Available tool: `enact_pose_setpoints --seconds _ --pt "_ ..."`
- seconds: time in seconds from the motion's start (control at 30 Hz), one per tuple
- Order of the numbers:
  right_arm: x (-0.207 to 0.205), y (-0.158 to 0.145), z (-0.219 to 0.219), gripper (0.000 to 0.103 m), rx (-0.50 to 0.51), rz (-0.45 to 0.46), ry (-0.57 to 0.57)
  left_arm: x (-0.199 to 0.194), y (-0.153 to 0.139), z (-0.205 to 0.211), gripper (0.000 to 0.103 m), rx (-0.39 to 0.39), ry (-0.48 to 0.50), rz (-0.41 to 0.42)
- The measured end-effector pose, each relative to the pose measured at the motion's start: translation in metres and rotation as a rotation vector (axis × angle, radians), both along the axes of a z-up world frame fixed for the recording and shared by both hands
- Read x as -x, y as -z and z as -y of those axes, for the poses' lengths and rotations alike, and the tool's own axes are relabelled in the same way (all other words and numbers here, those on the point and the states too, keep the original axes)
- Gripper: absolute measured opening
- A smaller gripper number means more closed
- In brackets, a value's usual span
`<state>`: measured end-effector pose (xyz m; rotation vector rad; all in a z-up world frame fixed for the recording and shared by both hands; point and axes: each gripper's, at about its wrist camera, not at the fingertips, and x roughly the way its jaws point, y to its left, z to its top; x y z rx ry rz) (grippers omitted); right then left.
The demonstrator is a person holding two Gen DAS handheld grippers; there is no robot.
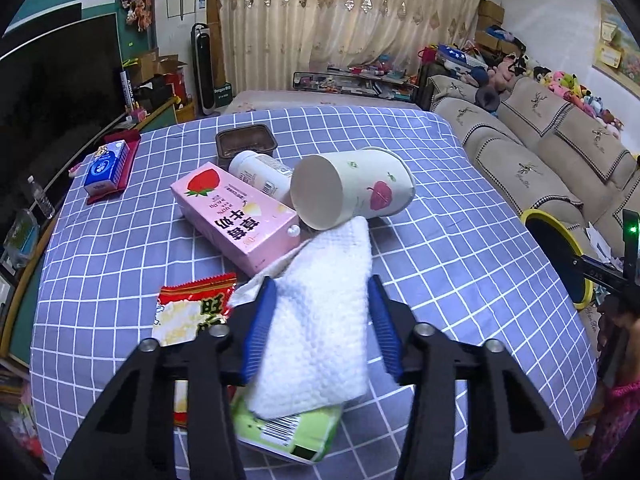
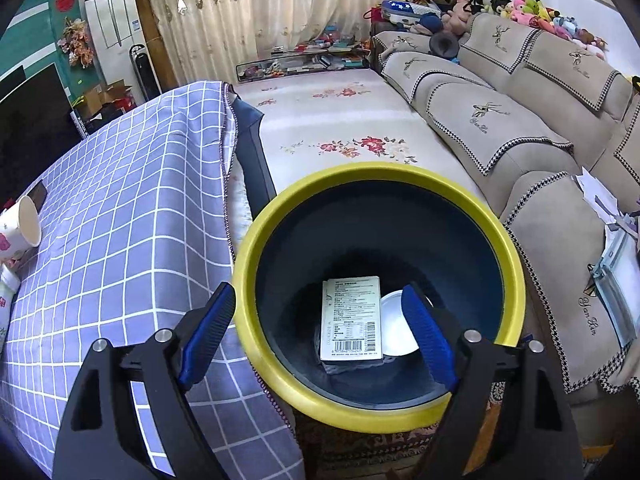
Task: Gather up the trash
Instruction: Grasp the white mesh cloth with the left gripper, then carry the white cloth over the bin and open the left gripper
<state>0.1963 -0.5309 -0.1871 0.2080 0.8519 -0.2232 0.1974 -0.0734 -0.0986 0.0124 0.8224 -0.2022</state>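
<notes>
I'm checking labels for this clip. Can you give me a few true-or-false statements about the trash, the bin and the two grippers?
1. The left gripper has a white tissue between its fingers. True.
2. The paper cup stands upright. False: it lies on its side, base toward the camera.
3. The bin is empty. False: a flat carton and a white round item lie inside.
4. The right gripper holds nothing, above the bin. True.
5. The pink milk carton lies flat on the checked cloth. True.
</notes>
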Motion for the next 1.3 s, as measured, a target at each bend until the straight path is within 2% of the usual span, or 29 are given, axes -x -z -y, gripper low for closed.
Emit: enact_pose_setpoints --seconds 0.07,0.1,0.23,0.3,0.5,0.73,1.07,1.3 --pt "0.000 0.001 -0.002 0.080 0.000 -0.003 -0.004 -0.001 0.001 -0.001 0.033 -0.008 -0.002 0.002" --pt "0.000 0.001 -0.003 0.080 0.000 -0.003 -0.006 -0.001 0.001 -0.002 0.032 -0.007 -0.002 0.006" --pt "0.001 -0.002 -0.007 0.080 0.001 0.003 -0.012 0.000 -0.002 -0.006 0.011 -0.015 -0.013 0.023" --pt "0.003 -0.006 -0.008 0.080 0.001 0.012 -0.015 0.000 -0.005 -0.007 0.009 -0.003 -0.009 0.025" --pt "0.013 -0.022 -0.014 0.080 0.004 0.055 -0.024 0.014 -0.025 -0.005 0.009 -0.022 -0.003 0.082" --pt "0.030 -0.038 -0.024 0.081 0.002 0.102 -0.043 0.036 -0.058 0.001 0.009 -0.008 0.035 0.143" --pt "0.056 -0.058 -0.021 0.082 0.022 0.155 -0.023 0.069 -0.099 0.044 0.009 0.006 0.183 0.238" --pt "0.079 -0.061 -0.002 0.082 0.023 0.174 0.032 0.062 -0.109 0.108 0.009 0.013 0.341 0.235"
